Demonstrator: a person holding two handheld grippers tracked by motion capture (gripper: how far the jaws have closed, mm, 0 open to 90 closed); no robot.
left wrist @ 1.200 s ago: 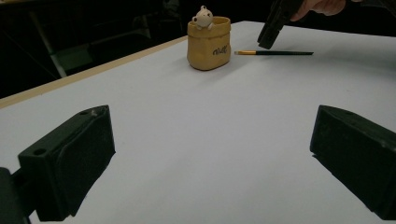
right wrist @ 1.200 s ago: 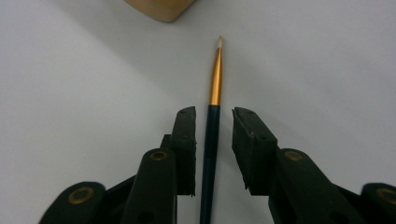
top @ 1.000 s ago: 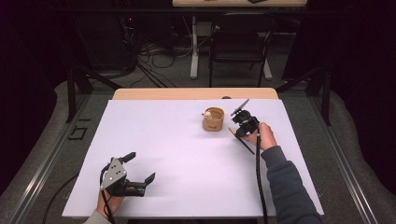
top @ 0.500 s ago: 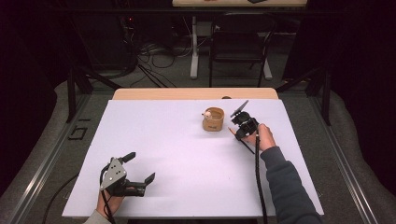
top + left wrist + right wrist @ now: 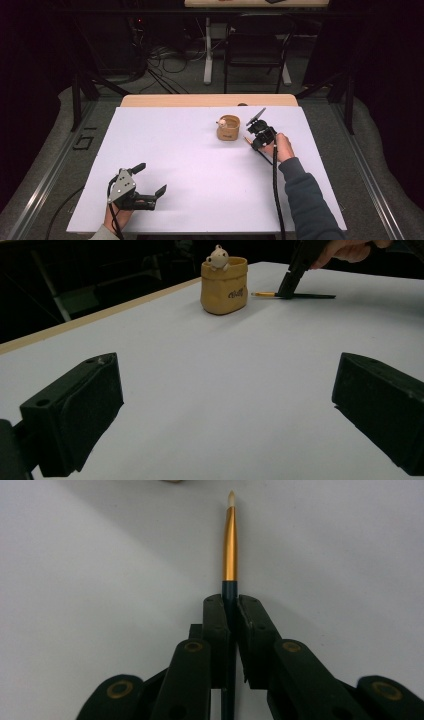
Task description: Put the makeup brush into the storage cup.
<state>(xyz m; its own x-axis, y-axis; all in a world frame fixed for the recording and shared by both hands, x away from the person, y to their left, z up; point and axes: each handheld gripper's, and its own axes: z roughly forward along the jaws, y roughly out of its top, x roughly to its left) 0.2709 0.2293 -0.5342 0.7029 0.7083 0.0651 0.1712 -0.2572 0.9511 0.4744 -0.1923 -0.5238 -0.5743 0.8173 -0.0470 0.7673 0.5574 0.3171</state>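
Observation:
A paintbrush [image 5: 230,545] with a dark handle, gold ferrule and pale tip lies on the white table. My right gripper [image 5: 230,602] is shut on its handle just behind the ferrule. In the high view that gripper [image 5: 256,142] sits just right of a small tan pouch-shaped cup [image 5: 228,128] with a little bear figure on its rim, and the brush [image 5: 265,156] trails back under the hand. My left gripper [image 5: 152,177] rests near the front left of the table, open with nothing between its jaws. The left gripper view shows the cup [image 5: 223,286] and the brush [image 5: 310,296] far ahead.
A white sheet [image 5: 190,165] covers the table, with a wooden edge [image 5: 200,100] at the back. Beyond it are a chair, stand legs and cables on the dark floor. The right gripper's cable [image 5: 274,200] runs along the person's sleeve.

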